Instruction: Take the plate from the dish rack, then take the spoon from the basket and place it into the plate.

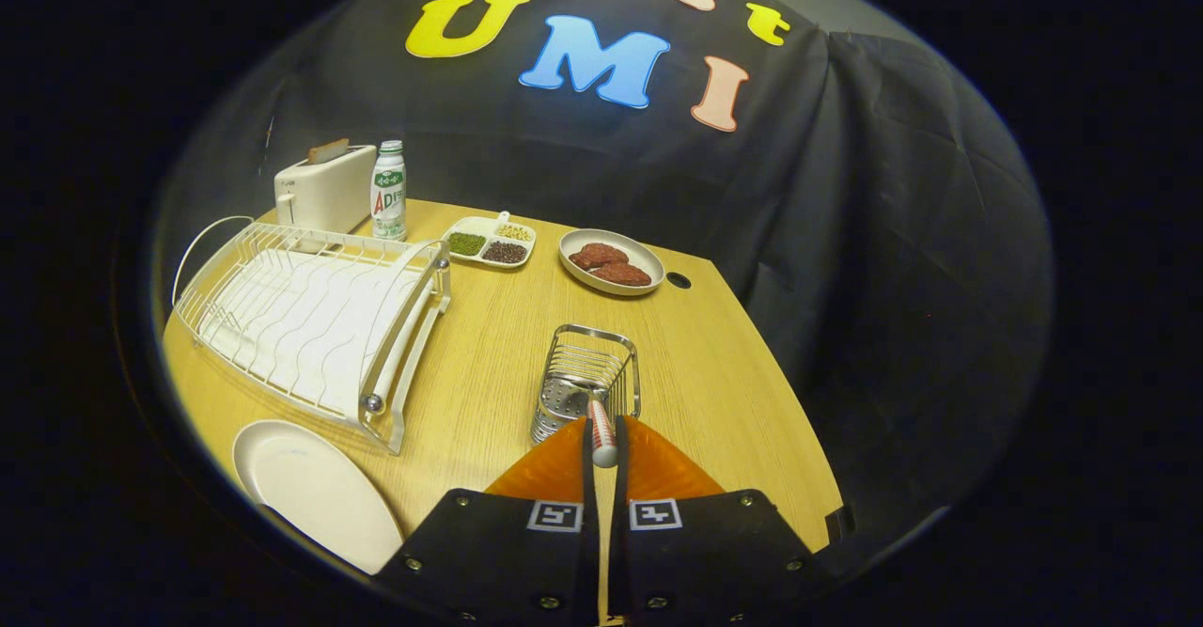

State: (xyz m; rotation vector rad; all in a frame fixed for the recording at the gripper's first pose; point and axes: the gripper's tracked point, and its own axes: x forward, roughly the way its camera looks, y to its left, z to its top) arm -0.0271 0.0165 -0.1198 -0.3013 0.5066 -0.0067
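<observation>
The gripper point(602, 444) is closed on the slim red-and-white striped spoon handle point(601, 431), just above the wire metal basket point(587, 383) on the wooden worktop point(489, 364); light, stiff and probably slippery, it wants a firm mid-handle pinch toward the round white plate point(315, 491).

Booth dim; light falls from above onto table point(489, 364), wood glowing warm yellow. Black cloth wall swallows light, folds barely readable on its right side. Dish rack point(310, 317) throws faint soft shadow. Small glints on metal basket point(587, 378) rim and rack's end knobs. White plate point(310, 491) bright, not blown out. Fisheye bends table edges and rack strongly outward. Centre sharp; tongs point(603, 453) close to lens, slightly soft, perhaps shut on spoon handle point(601, 434).
</observation>
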